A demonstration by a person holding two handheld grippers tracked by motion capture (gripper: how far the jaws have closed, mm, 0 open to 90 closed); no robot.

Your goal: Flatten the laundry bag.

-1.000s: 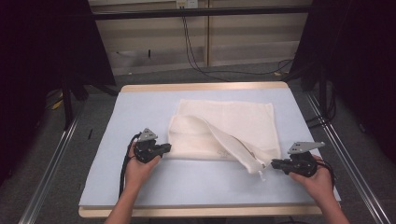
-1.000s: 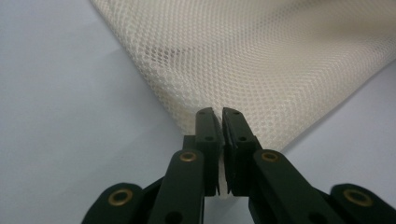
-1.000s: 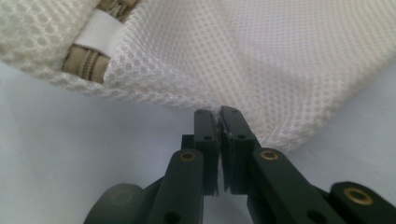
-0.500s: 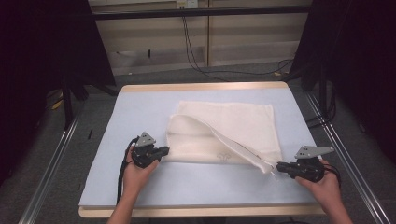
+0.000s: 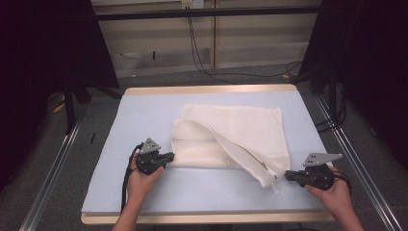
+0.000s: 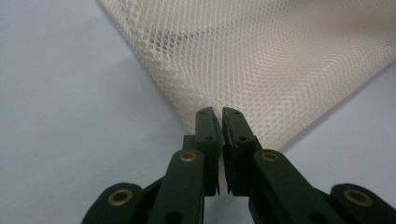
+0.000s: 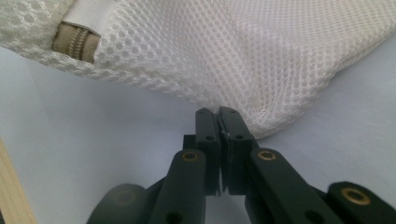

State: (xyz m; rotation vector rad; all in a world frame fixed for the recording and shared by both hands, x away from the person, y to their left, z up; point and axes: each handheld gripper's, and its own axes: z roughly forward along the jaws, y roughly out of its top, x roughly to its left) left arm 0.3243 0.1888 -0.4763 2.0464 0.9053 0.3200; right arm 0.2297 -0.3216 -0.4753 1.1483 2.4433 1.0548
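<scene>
Left gripper (image 5: 166,157): near the worktop's (image 5: 144,115) front-left part, in the person's left hand (image 5: 139,180); jaws pinched together on the near-left corner of the mesh bag (image 6: 261,60).
Mesh bag: cream, lying across the middle of the pale blue worktop, its top layer folded in a diagonal ridge running to the front-right corner.
Zipper (image 7: 77,42): tan, at the bag's front-right end, under a white tab.
Right gripper (image 5: 288,176): by the worktop's front-right corner, in the right hand (image 5: 334,192); jaws closed on the bag's near-right corner.
Surroundings: cables (image 5: 202,53) on the floor beyond the far edge.
</scene>
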